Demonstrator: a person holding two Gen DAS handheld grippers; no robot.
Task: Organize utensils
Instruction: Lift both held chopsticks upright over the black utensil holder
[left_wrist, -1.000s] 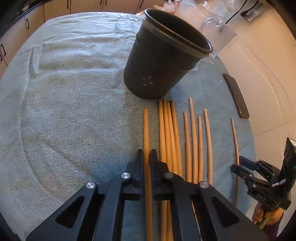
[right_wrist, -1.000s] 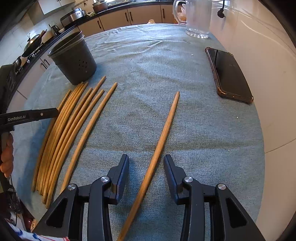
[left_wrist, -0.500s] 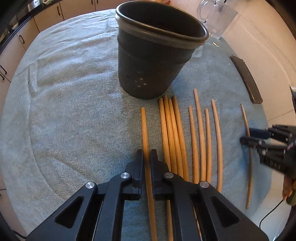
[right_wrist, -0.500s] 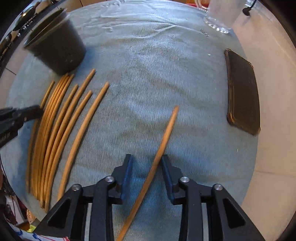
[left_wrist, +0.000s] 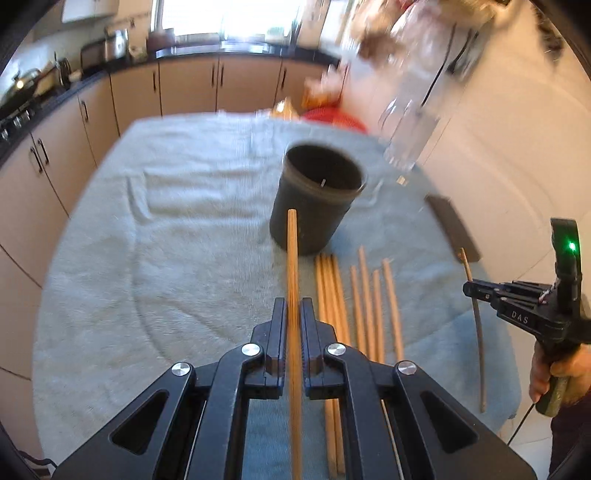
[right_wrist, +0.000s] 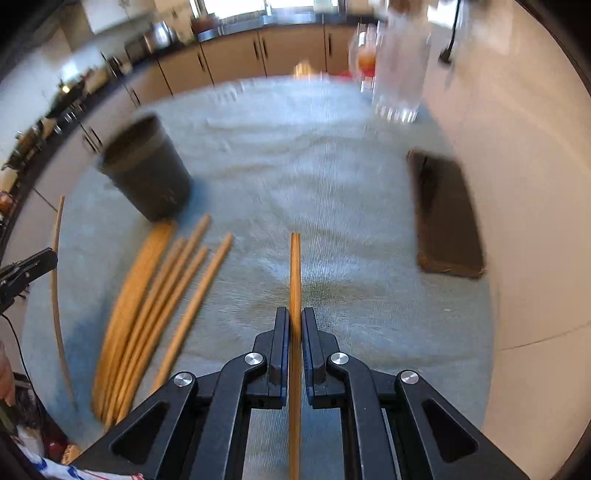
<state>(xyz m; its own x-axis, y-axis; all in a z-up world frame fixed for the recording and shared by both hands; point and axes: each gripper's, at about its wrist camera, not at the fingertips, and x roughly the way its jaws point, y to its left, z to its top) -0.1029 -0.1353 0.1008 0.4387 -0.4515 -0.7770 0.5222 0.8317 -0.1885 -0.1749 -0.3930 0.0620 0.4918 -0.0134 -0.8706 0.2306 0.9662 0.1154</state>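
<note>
- The left gripper (left_wrist: 293, 325) is clamped on one wooden stick (left_wrist: 292, 258), which runs forward between its fingers and points at the black cup (left_wrist: 314, 199); its tip overlaps the cup's wall in the left wrist view.
- The right gripper (right_wrist: 294, 332) is clamped on a second stick (right_wrist: 295, 269), lifted off the cloth (right_wrist: 295, 166), with the cup well off to its left.
- Risk: each stick is pinched somewhere along its length with a long free end, so it could pivot or slip in the jaws during a quick swing; both views are blurred, which suggests fast motion.
- Risk: the cup looks light, and a tip striking its wall or rim instead of clearing the opening could tip or shove it.
- Risk: two grippers heading for one opening could knock sticks together.
- Risk: a glass jug (right_wrist: 399, 66) stands near the far edge, within reach of a wide swing.
- The loose sticks (left_wrist: 354, 302) lie side by side on the cloth just in front of the cup, to the right of the left gripper; a phone (right_wrist: 447, 214) lies well apart on the right.
</note>
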